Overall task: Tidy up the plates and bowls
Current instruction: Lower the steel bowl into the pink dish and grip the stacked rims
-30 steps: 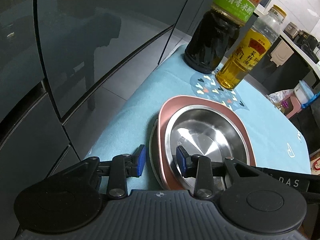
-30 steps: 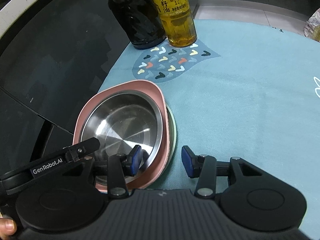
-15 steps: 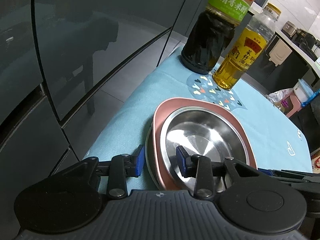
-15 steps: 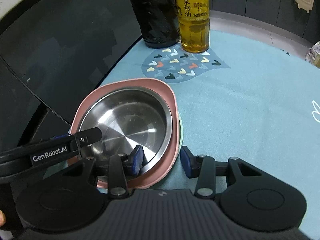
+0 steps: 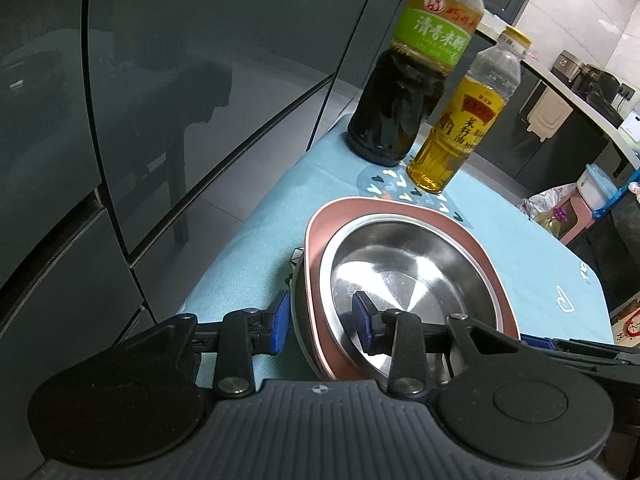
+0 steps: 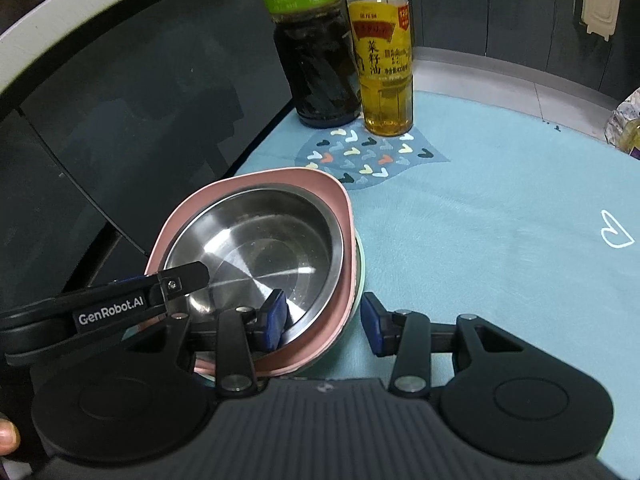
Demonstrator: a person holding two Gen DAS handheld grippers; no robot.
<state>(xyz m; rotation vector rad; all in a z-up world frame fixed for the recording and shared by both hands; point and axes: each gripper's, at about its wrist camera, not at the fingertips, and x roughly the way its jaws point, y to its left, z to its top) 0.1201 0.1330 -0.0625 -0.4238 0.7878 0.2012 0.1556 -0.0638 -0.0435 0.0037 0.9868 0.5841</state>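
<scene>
Plates and bowls sit stacked near the left edge of a table covered with a light blue cloth (image 6: 500, 200): a steel bowl (image 6: 256, 248) nests inside a pink dish (image 6: 338, 200) with rounded corners, and under the pink dish a pale green rim (image 6: 360, 268) of another dish shows on the right wrist view, with a dark metal edge under the pink dish on the left wrist view. The left gripper (image 5: 320, 320) straddles the near left rim of the stack, one blue pad outside the pink dish and the other inside the steel bowl; whether the pads actually press on the rims cannot be told for certain, though the jaws stand narrow around them. The right gripper (image 6: 324, 320) straddles the stack's near right rim in the same way, its left pad inside the steel bowl and its right pad outside the pale green rim with a small gap showing there; its jaws have just been closing with the rims between them, and a firm grip cannot be confirmed. In the right wrist view the left gripper's black finger marked "GenRobot.AI" reaches over the bowl from the left, and a fingertip (image 6: 8, 438) of the person shows at the lower left edge. Behind the stack stand a dark vinegar bottle (image 5: 396, 100) with a green label and an oil bottle (image 5: 460, 132) with a yellow label, touching or just beside each other, next to a patch of small heart shapes (image 6: 372, 156) on the cloth.
</scene>
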